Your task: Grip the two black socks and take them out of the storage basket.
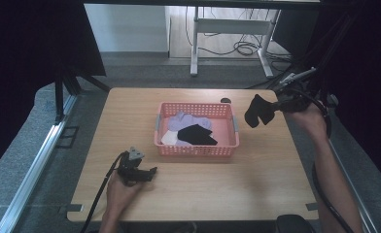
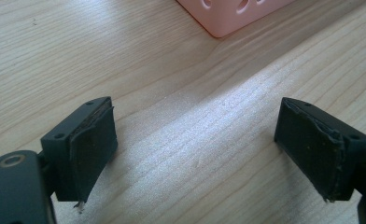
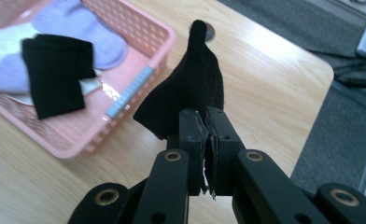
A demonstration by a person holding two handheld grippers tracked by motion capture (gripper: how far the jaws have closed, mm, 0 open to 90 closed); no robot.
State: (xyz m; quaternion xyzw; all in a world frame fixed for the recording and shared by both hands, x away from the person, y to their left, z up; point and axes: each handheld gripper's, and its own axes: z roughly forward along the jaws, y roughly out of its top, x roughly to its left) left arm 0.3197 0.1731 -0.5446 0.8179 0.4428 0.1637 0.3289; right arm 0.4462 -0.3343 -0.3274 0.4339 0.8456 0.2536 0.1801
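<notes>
Wooden table (image 1: pixel 256 179) carries a pink basket (image 1: pixel 197 149) near its middle

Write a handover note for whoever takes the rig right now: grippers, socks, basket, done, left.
Right gripper: shut on a black sock, held in the air to the right of the pink basket, above the table.
Left gripper: open, holding nothing, low over the table near the basket's front left corner.
In the basket: a black sock, a lilac sock and a white sock.
Done: three socks lie in the basket.
Left: probably bring the held sock over the basket and release it; which way it is being moved cannot be told.
</notes>
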